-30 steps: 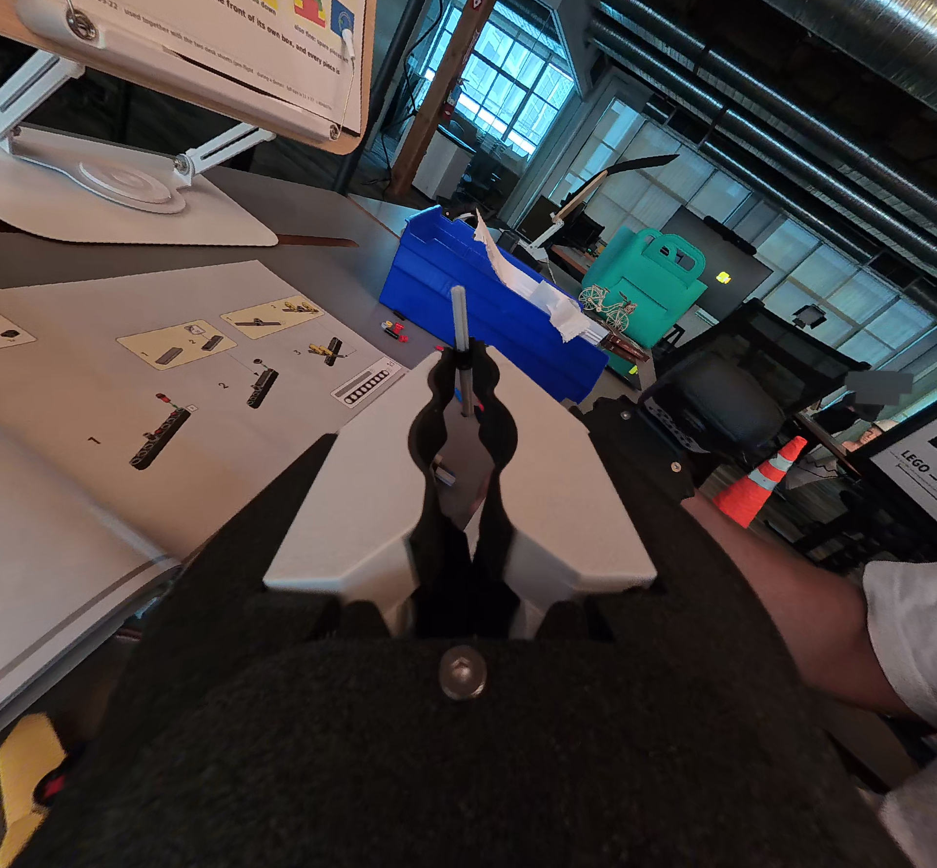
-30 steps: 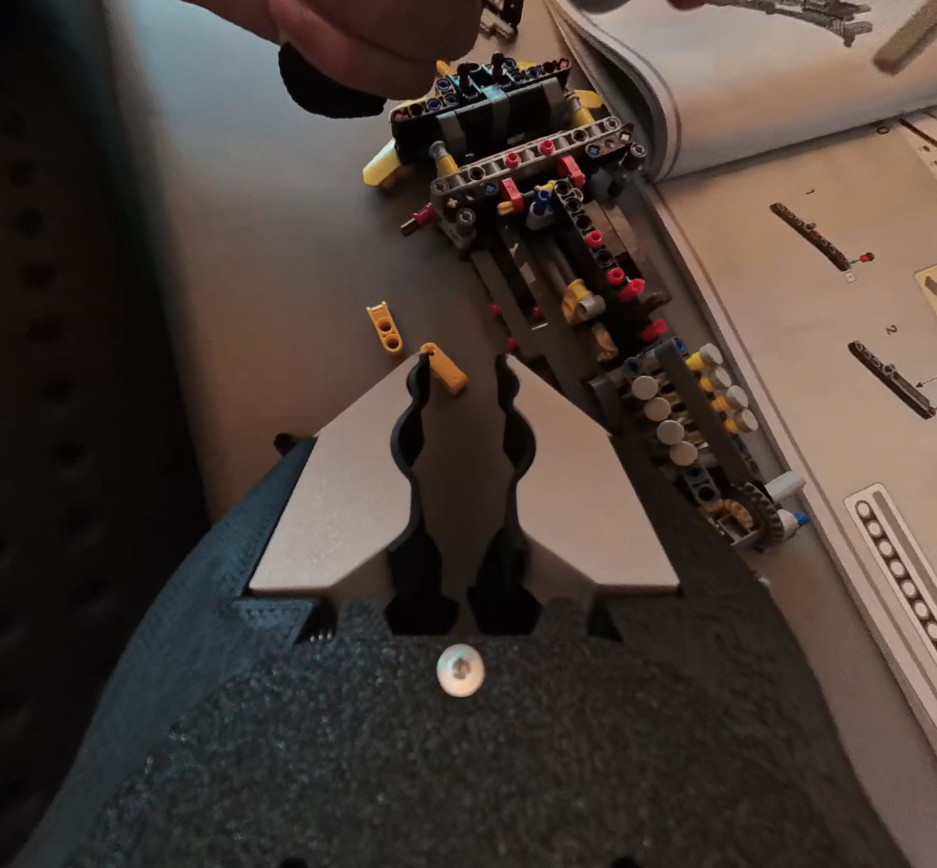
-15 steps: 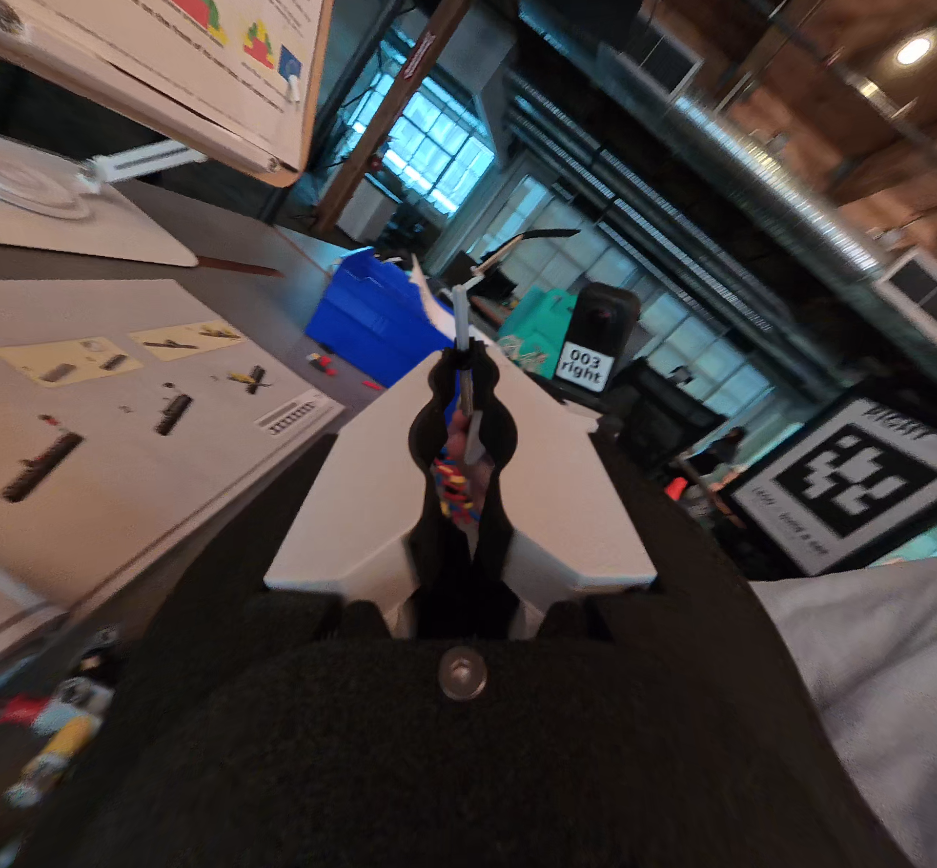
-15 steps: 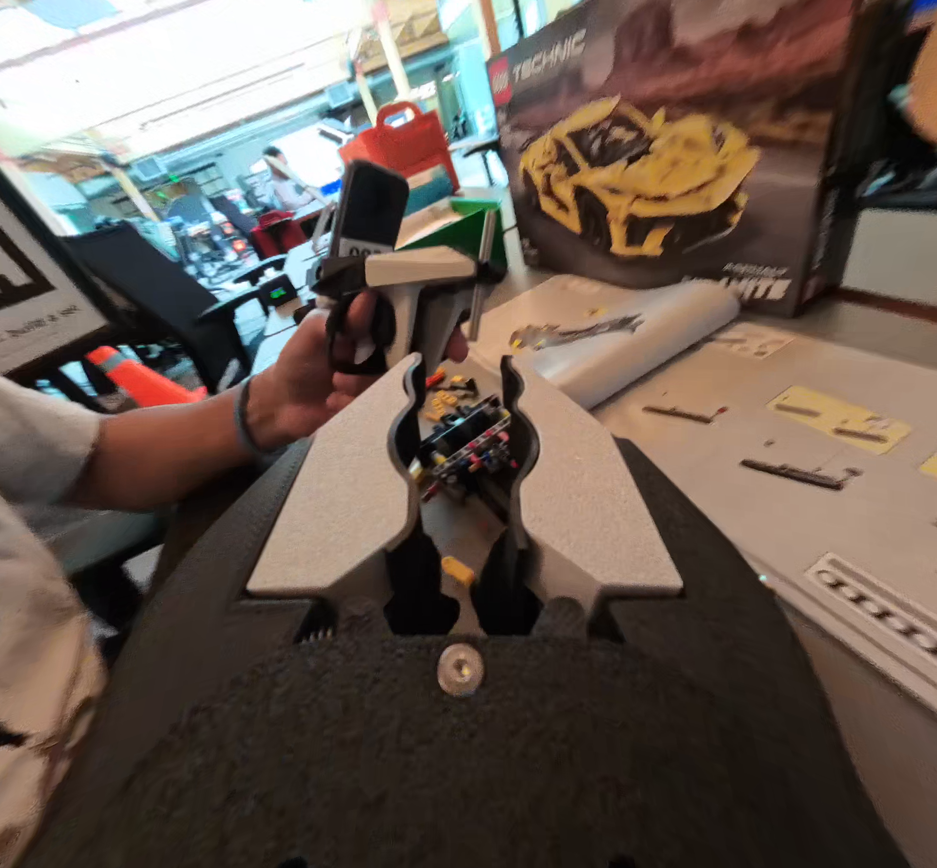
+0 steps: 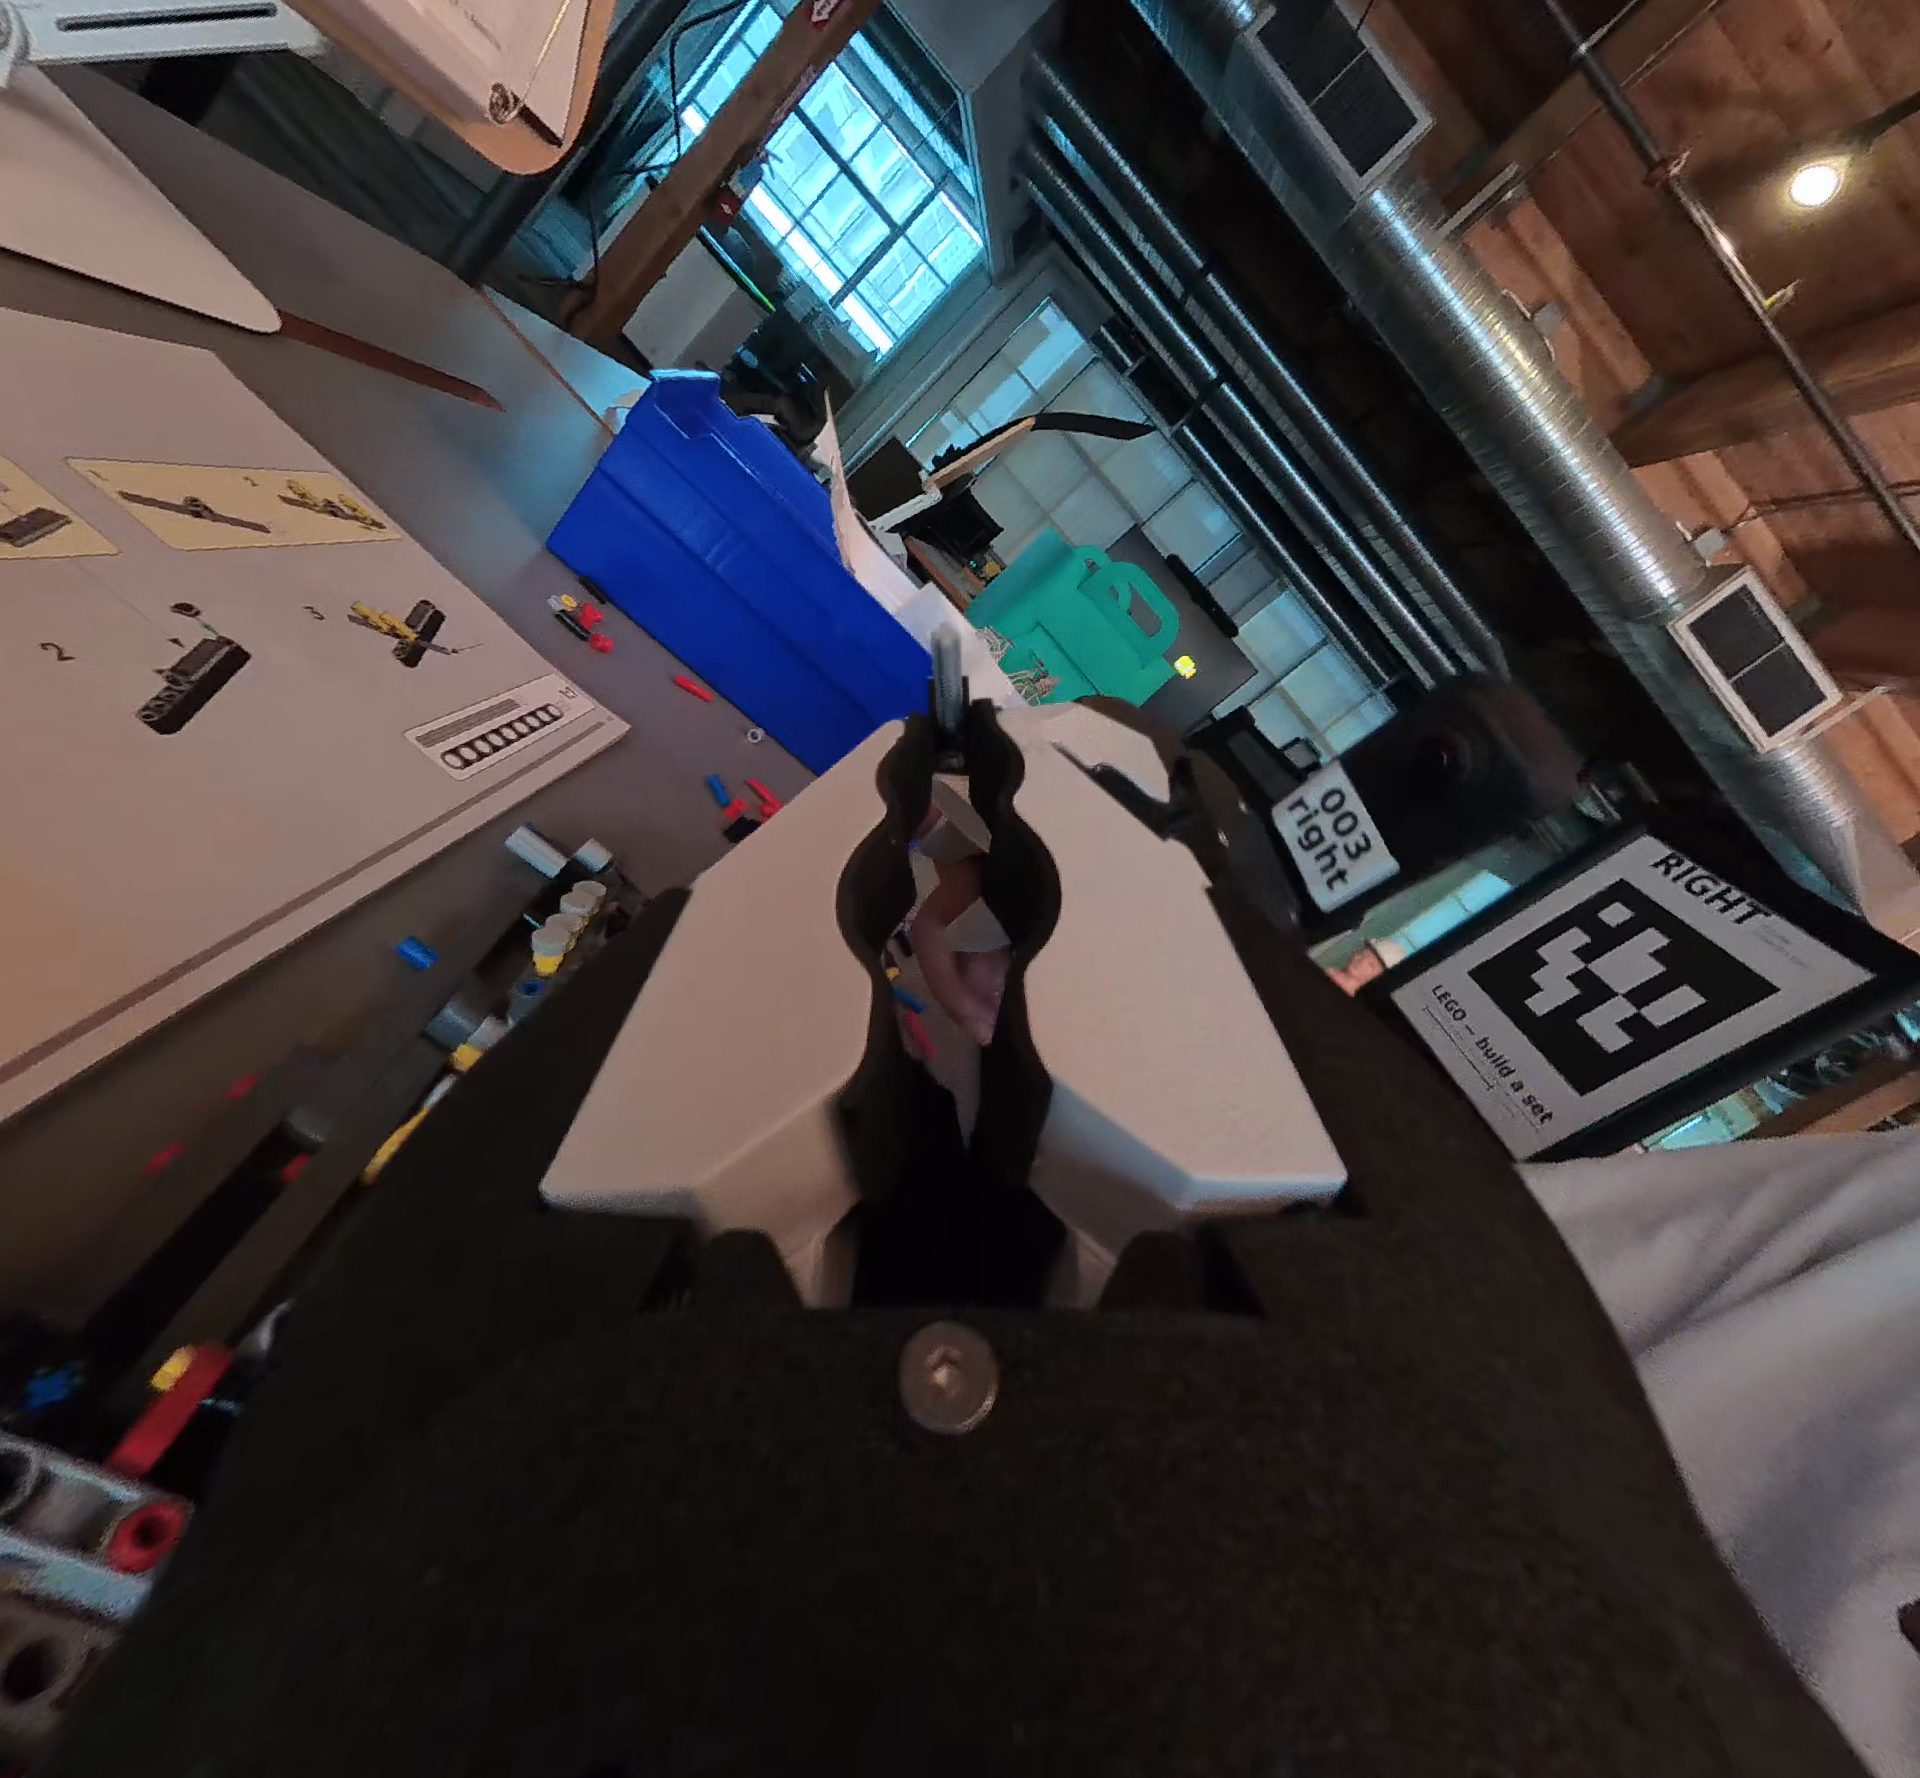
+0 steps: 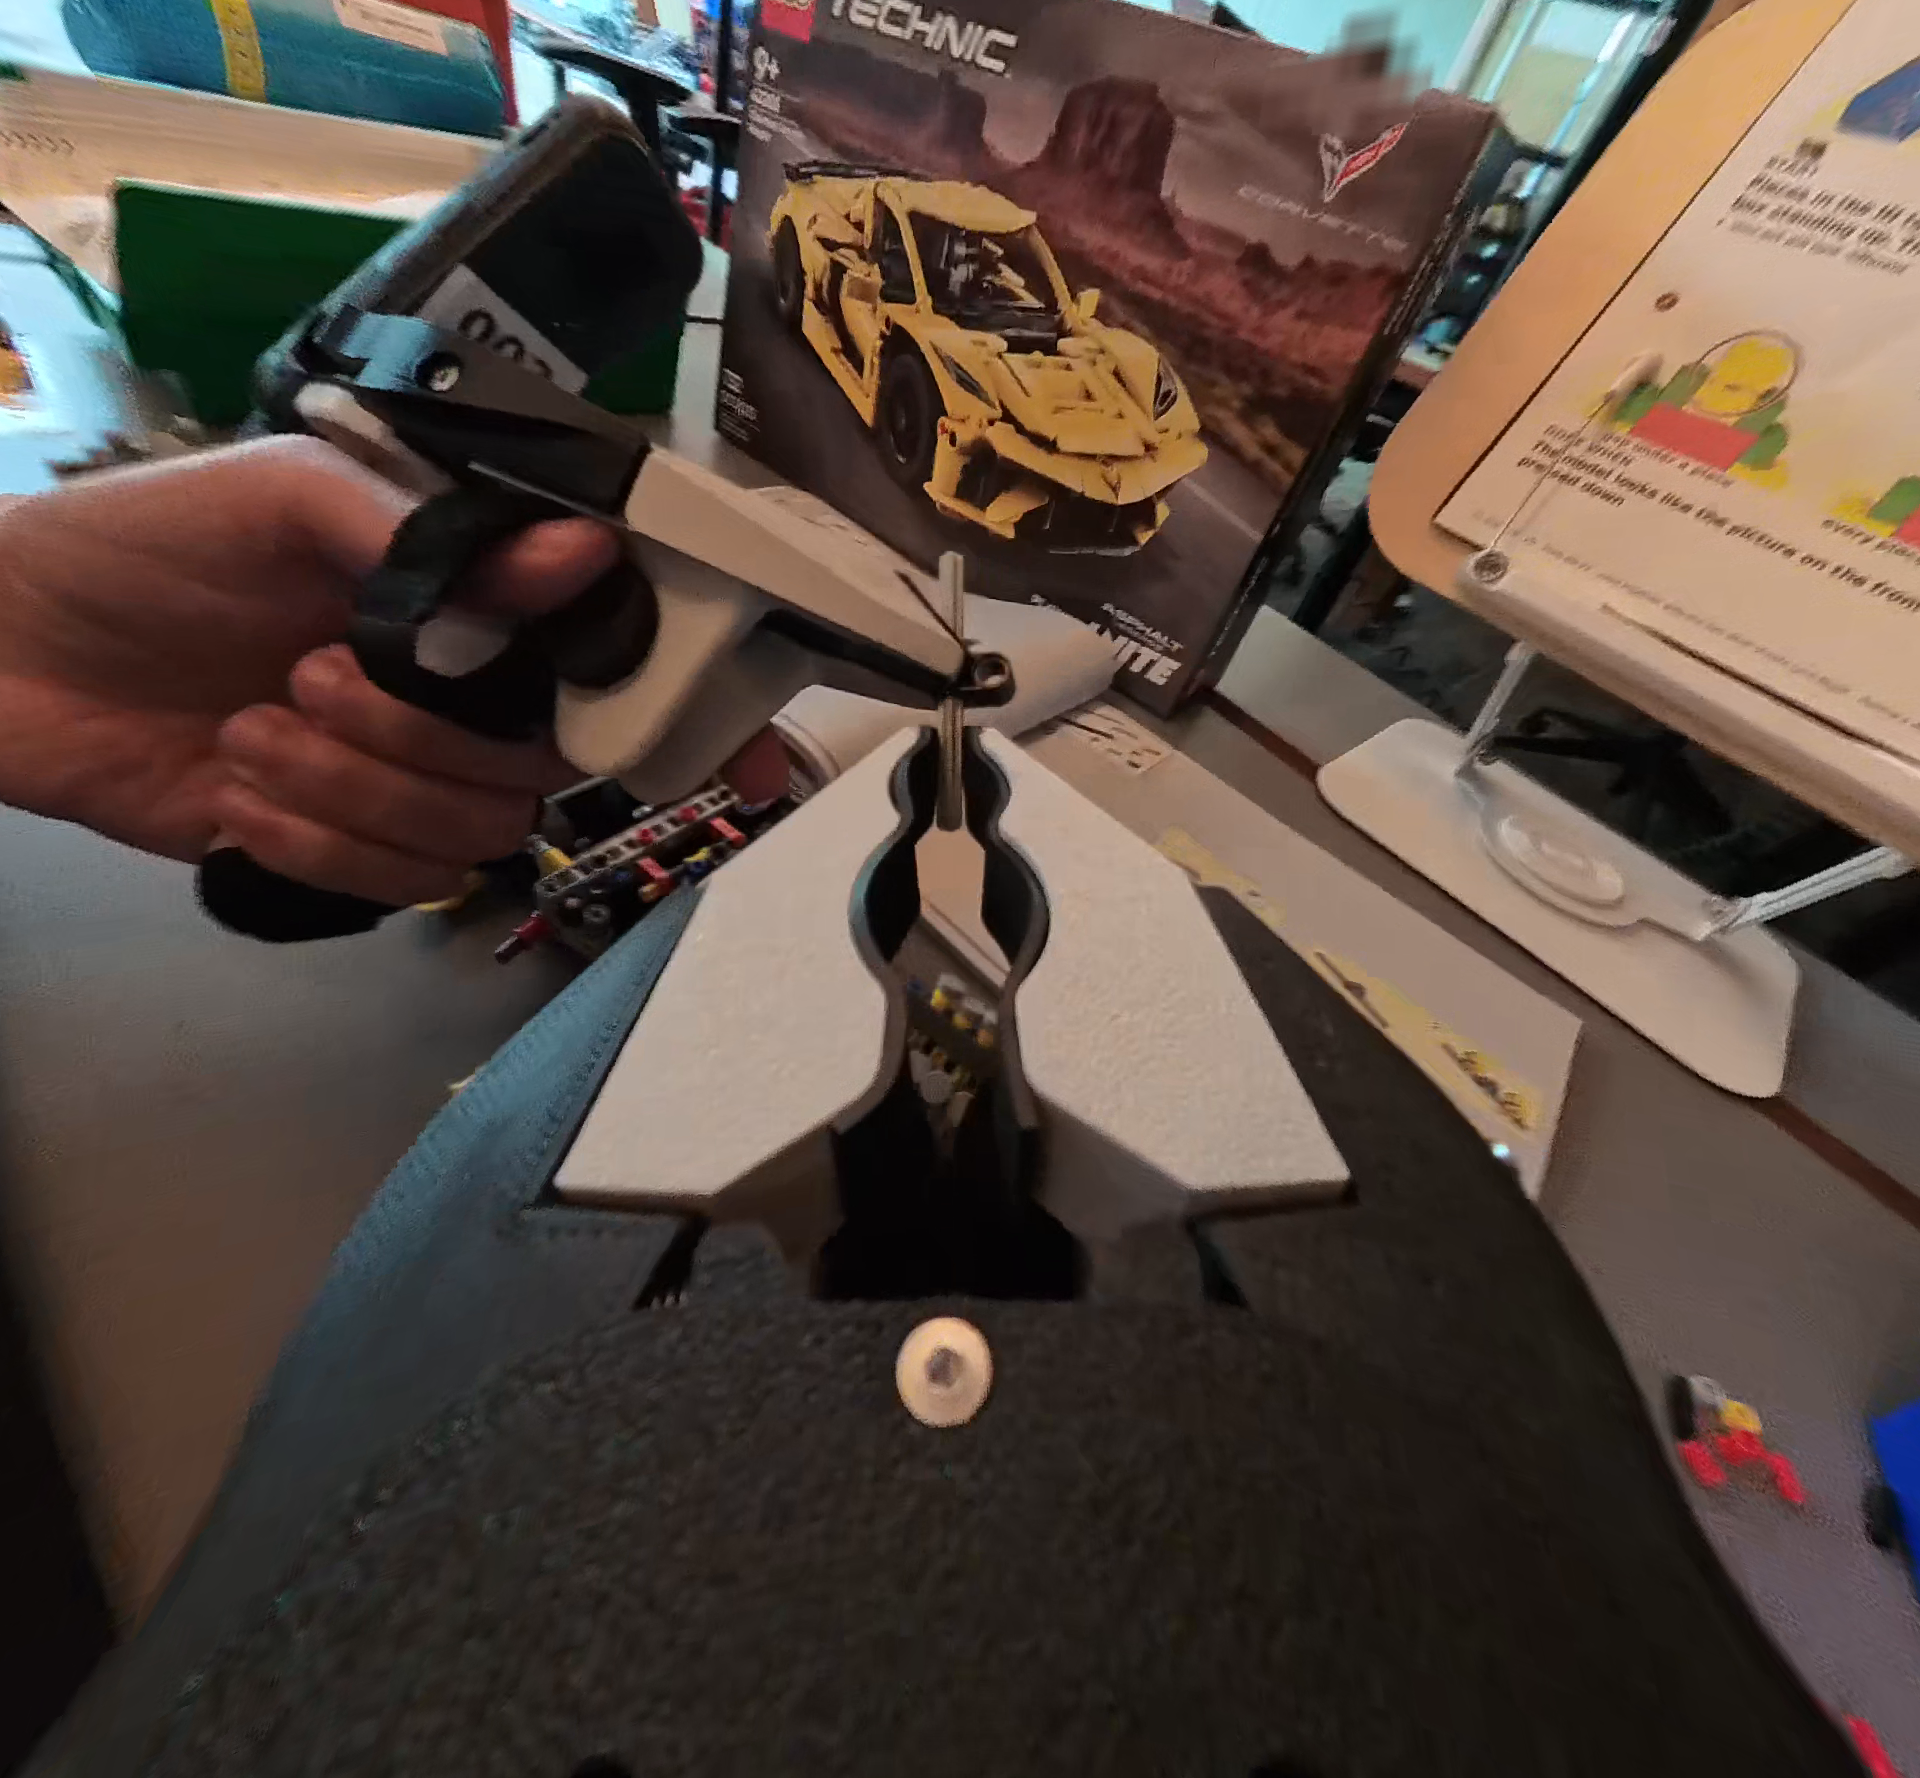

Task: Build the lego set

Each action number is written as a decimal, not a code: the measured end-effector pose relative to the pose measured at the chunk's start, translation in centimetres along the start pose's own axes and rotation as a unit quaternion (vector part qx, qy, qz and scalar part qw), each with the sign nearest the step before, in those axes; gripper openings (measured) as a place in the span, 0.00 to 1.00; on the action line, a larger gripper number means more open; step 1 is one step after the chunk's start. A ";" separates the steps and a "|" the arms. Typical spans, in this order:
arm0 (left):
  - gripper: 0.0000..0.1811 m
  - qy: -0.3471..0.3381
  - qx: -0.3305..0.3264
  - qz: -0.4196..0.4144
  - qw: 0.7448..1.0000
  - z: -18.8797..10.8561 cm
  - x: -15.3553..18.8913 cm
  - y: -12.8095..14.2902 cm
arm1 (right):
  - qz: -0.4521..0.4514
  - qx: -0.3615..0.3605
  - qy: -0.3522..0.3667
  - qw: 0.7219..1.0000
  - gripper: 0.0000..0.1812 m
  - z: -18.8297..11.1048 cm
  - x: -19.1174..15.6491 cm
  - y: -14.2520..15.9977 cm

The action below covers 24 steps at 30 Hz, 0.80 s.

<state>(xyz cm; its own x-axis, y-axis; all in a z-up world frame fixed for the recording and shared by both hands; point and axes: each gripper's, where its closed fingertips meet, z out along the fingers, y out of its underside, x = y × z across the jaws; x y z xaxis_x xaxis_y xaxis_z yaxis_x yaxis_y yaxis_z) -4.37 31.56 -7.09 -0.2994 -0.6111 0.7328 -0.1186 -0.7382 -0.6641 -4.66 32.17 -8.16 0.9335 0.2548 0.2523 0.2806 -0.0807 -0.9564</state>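
Note:
A thin grey axle (image 5: pixel 945 663) stands upright in the air between both grippers. My left gripper (image 5: pixel 948 741) is shut on it. In the right wrist view the left gripper (image 6: pixel 971 679) comes in from the left in a person's hand and pinches the axle (image 6: pixel 951 585) mid-length. My right gripper (image 6: pixel 948 762) is closed around the axle's lower end. The partly built Technic chassis (image 6: pixel 634 871) lies on the table below, and it also shows in the left wrist view (image 5: pixel 104 1510) at the lower left.
The open instruction booklet (image 5: pixel 260 689) lies on the grey table. A blue bin (image 5: pixel 727 554) stands beyond it with loose small pieces (image 5: pixel 727 793) in front. The set's box (image 6: pixel 1091 326) stands at the back. A sign on a white stand (image 6: pixel 1558 897) is at the right. Left and right tips are no more than a few centimetres apart.
The right gripper rose from above the chassis, turned level and closed on the axle's lower end. The left gripper kept hold of the axle and tilted.

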 end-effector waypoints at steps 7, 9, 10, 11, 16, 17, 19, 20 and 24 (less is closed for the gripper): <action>0.01 0.007 -0.003 0.039 0.999 -0.6 0.7 -1.1 | 0.111 0.016 -0.094 0.989 0.02 -0.6 -0.7 -0.3; 0.01 -0.007 -0.011 0.070 0.997 -0.6 0.6 -0.9 | 0.106 0.021 -0.092 0.990 0.02 -0.7 -0.7 -0.4; 0.01 -0.005 -0.013 0.079 0.997 -0.7 0.8 -1.0 | 0.104 0.029 -0.092 0.990 0.02 -0.8 -0.7 -0.7; 0.01 0.001 -0.012 0.077 0.997 -0.7 1.2 -1.1 | 0.100 0.043 -0.090 0.990 0.02 -1.0 -0.7 -1.2; 0.01 0.056 0.010 0.003 0.998 -0.8 2.2 -1.4 | 0.081 0.084 -0.080 0.990 0.02 -1.6 -0.7 -2.5; 0.01 0.072 0.013 -0.018 0.997 -0.8 2.4 -1.5 | 0.079 0.092 -0.083 0.989 0.02 -1.7 -0.7 -2.8; 0.01 0.095 0.020 -0.051 0.994 -0.9 2.6 -1.6 | 0.075 0.106 -0.079 0.988 0.02 -2.0 -0.6 -3.2; 0.01 0.098 0.024 -0.060 0.993 -0.9 2.5 -1.6 | 0.072 0.110 -0.077 0.988 0.02 -2.1 -0.6 -3.3; 0.01 0.117 0.036 -0.098 0.988 -1.1 2.4 -1.9 | 0.057 0.114 -0.068 0.989 0.03 -2.1 -0.6 -3.4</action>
<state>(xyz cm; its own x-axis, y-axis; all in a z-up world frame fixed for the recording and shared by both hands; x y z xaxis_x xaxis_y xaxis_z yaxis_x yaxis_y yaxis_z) -5.89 31.79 -4.23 -0.4882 -0.3784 0.7864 -0.1300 -0.8595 -0.4943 -5.67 30.28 -4.72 0.9135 0.3845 0.1328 0.1019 0.0997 -0.9898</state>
